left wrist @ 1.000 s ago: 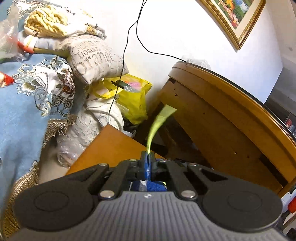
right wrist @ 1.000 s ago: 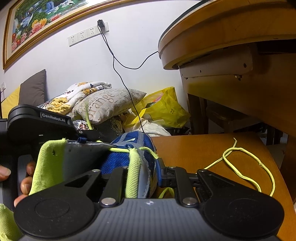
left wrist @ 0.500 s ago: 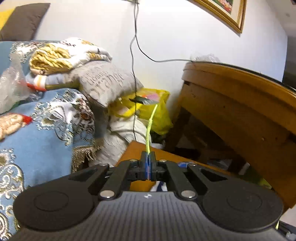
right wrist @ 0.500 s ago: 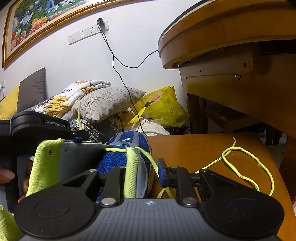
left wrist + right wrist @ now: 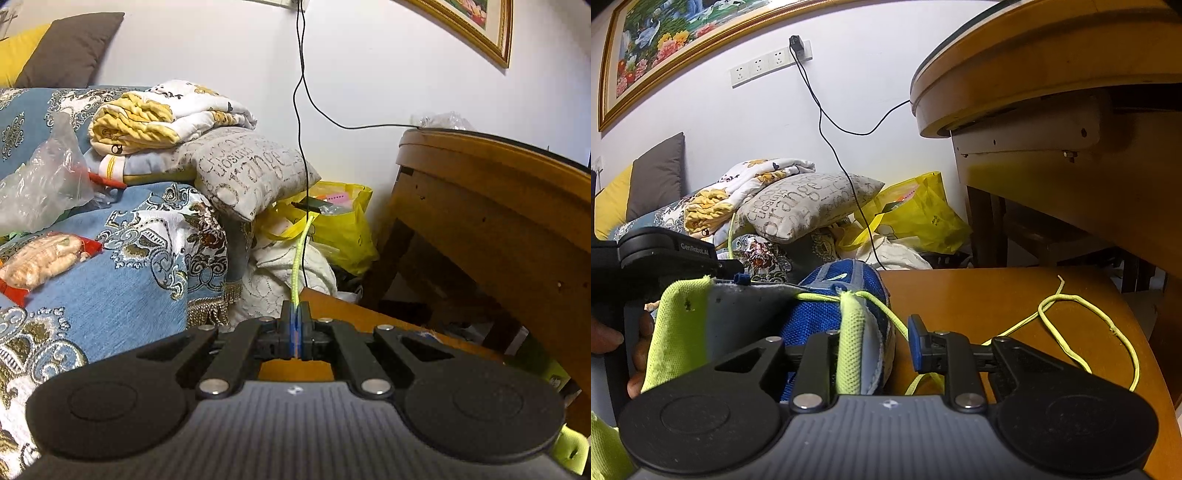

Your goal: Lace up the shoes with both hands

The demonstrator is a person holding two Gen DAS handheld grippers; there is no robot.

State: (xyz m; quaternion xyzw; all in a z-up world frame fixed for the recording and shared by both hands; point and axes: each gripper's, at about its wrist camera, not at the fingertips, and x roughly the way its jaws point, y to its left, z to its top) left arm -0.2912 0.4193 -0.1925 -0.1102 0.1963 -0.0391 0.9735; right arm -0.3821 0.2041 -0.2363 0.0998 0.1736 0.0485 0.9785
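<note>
A blue shoe (image 5: 846,291) with a neon-green lining stands on the wooden table (image 5: 979,295), close in the right wrist view. My right gripper (image 5: 864,343) is open, with the shoe's right flap between its jaws. My left gripper (image 5: 295,314) is shut on one end of the neon-yellow lace (image 5: 297,266), which sticks up from its tips. In the right wrist view the left gripper's body (image 5: 665,251) is at the shoe's left side. The other lace end (image 5: 1071,314) lies looped on the table to the right.
A sofa with a blue patterned cover (image 5: 122,266), cushions (image 5: 251,173) and blankets is behind the table. A yellow bag (image 5: 923,221) stands by the wall. A larger wooden table (image 5: 1071,92) overhangs on the right. A black cable (image 5: 831,140) hangs from the wall socket.
My right gripper has opened from around the shoe's flap. My left gripper has tilted back and moved left with the lace, away from the shoe.
</note>
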